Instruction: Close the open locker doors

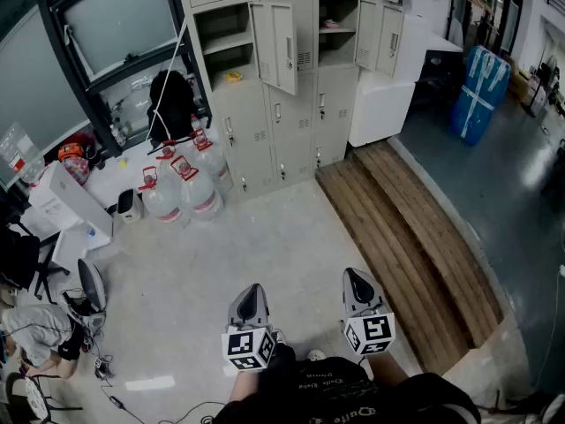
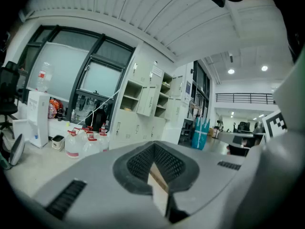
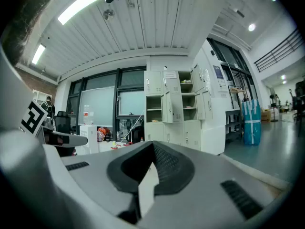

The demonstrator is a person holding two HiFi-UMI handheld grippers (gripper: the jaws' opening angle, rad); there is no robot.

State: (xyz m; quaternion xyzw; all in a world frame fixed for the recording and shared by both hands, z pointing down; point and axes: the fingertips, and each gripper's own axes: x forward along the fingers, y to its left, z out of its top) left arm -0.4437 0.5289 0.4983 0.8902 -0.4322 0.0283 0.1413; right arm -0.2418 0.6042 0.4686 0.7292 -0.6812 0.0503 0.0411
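The grey locker bank (image 1: 291, 78) stands across the room against the far wall. One door (image 1: 284, 48) hangs open beside empty shelves, and two more doors (image 1: 388, 35) stand open at the right column. Both gripper views show the lockers far off, with the open door (image 3: 167, 106) and the open door (image 2: 147, 100) visible. My left gripper (image 1: 250, 300) and right gripper (image 1: 357, 283) are held low in front of the person, well short of the lockers. The left gripper (image 2: 155, 165) and right gripper (image 3: 151, 170) are each shut with nothing between the jaws.
Several water jugs (image 1: 184, 188) sit on the floor left of the lockers. A wooden platform (image 1: 406, 237) runs along the right, a white cabinet (image 1: 381, 104) beside the lockers. A blue wrapped bundle (image 1: 481, 91) stands far right. A fan (image 1: 90, 285) and cables lie at left.
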